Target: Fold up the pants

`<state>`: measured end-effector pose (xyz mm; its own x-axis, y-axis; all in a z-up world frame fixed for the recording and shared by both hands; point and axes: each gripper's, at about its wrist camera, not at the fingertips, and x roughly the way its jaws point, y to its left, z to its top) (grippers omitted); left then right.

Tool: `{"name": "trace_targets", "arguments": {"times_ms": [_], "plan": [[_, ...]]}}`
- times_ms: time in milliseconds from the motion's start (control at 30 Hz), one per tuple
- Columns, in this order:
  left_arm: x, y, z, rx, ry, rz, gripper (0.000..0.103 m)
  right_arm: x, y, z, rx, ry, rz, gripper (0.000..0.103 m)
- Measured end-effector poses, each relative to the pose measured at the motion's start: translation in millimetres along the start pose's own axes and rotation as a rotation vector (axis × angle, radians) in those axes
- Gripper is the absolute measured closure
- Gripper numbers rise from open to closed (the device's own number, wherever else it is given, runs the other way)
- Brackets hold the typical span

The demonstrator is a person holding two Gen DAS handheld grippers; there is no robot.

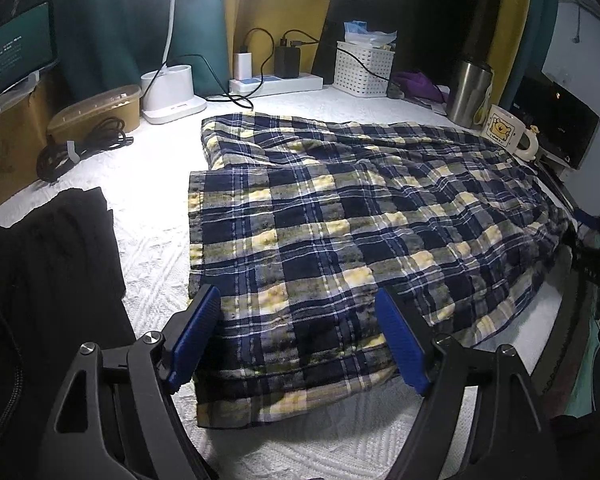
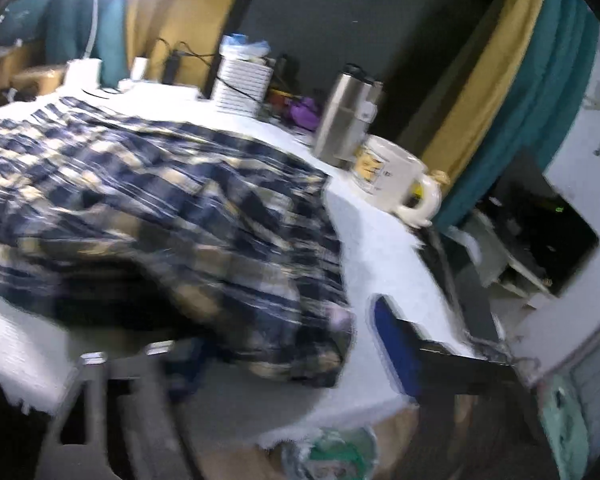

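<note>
1. Left wrist view: the plaid pants (image 1: 320,216) lie spread across the white textured cloth (image 1: 152,240) that covers the table, already doubled so one layer sits on another, with the hem end nearest the camera. The left gripper (image 1: 300,340) stands wide open over that near end, a blue pad at either side of the fabric and neither pressing on it. This placement suits a pinch of the near edge, so that it can be carried over for the next fold. A black garment (image 1: 48,264) lies off to the left, apart from the pants, and a mug (image 1: 508,132) and steel tumbler (image 1: 468,92) stand at the far right edge, just beside the fabric.

2. Right wrist view: the picture is badly smeared. The pants (image 2: 160,208) bunch up toward the right gripper (image 2: 284,352), and fabric seems to lie between its jaws, roughly half open, though whether the pads grip it cannot be told. The mug (image 2: 392,184) stands near.
</note>
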<state>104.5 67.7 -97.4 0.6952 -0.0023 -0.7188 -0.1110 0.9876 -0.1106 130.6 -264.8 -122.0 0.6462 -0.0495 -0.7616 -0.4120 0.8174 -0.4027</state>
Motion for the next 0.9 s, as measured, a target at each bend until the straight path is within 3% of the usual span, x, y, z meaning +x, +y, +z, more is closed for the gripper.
{"name": "trace_targets", "arguments": {"times_ms": [133, 167, 400, 667, 767, 900], "plan": [[-4.2, 3.9, -0.2, 0.000, -0.015, -0.004, 0.024, 8.8, 3.3, 10.6, -0.005, 0.013, 0.056, 0.086], [-5.7, 3.9, -1.1, 0.006, -0.018, -0.006, 0.023, 9.5, 2.5, 14.2, 0.004, 0.010, 0.071, 0.089], [-17.0, -9.0, -11.6, 0.075, -0.036, -0.059, 0.013, -1.8, -20.0, 53.3, 0.141, -0.041, 0.150, 0.093], [-10.7, -57.3, -14.8, 0.250, -0.062, -0.091, 0.010, -8.0, -30.4, 96.2, 0.186, -0.048, 0.184, 0.094], [-1.2, -73.3, -13.5, 0.313, -0.066, -0.057, 0.010, -10.7, -34.3, 111.9, 0.192, -0.050, 0.197, 0.094], [14.9, -86.6, -11.7, 0.389, -0.010, 0.022, 0.010, -12.2, -37.7, 128.0, 0.198, -0.054, 0.208, 0.094]]}}
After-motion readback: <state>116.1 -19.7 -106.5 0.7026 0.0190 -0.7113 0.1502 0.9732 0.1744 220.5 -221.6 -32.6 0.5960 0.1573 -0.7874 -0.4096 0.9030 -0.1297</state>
